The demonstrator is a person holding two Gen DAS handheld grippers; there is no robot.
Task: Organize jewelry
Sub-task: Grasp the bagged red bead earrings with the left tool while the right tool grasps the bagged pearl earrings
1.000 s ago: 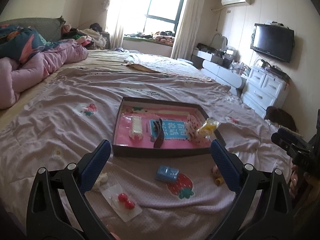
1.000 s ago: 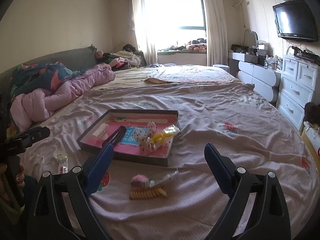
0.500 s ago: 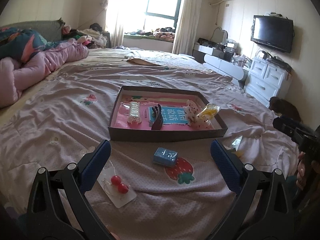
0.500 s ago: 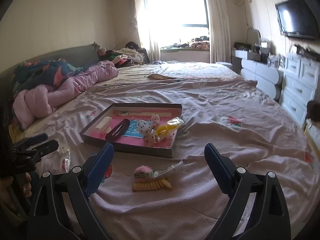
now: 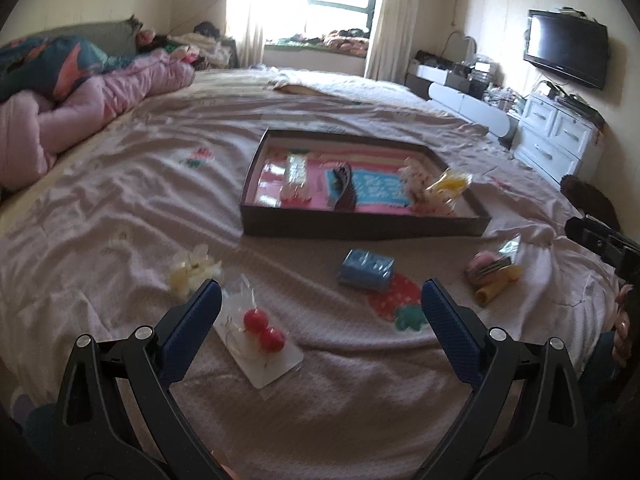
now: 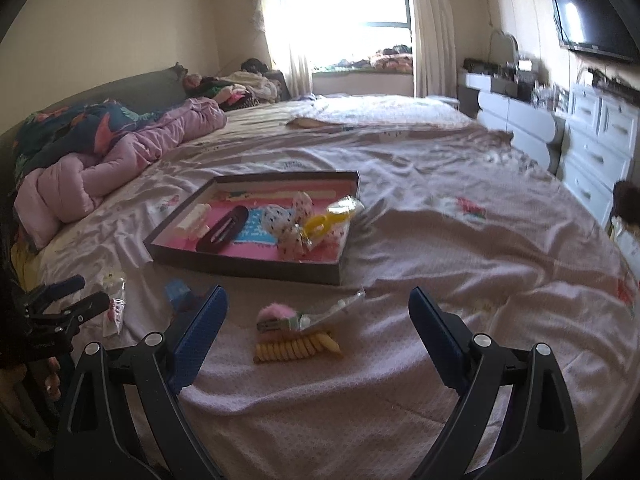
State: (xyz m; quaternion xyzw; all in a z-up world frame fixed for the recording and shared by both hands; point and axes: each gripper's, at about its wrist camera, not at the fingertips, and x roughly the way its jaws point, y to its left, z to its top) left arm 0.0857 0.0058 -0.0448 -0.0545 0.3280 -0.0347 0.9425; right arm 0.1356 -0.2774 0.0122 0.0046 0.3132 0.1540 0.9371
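Both claws hang empty with their jaws spread wide over a pink bedspread (image 5: 120,184), the left gripper (image 5: 320,312) filling the bottom of its own view and the right gripper (image 6: 318,320) the bottom of its view. From the left of the left wrist view, a pale flower clip (image 5: 194,270) lies just beyond the left finger, then a clear card of red ball earrings (image 5: 262,332) sits low between the fingers, seemingly the nearest piece to collect. Right of centre lies a small blue box (image 5: 366,268), and at the right a pink and yellow hair clip packet (image 5: 492,272). All four lie loose on the cloth, outside the tray (image 5: 360,226), so they appear still to be sorted. This dark-walled tray, in the middle of the frame, already holds a black clip (image 5: 344,188) and a spotted bow (image 5: 420,184), with bare pink floor at its left. Its low near wall means a piece likely must be lifted over it. Open bedspread surrounds everything, leaving wide room to move.
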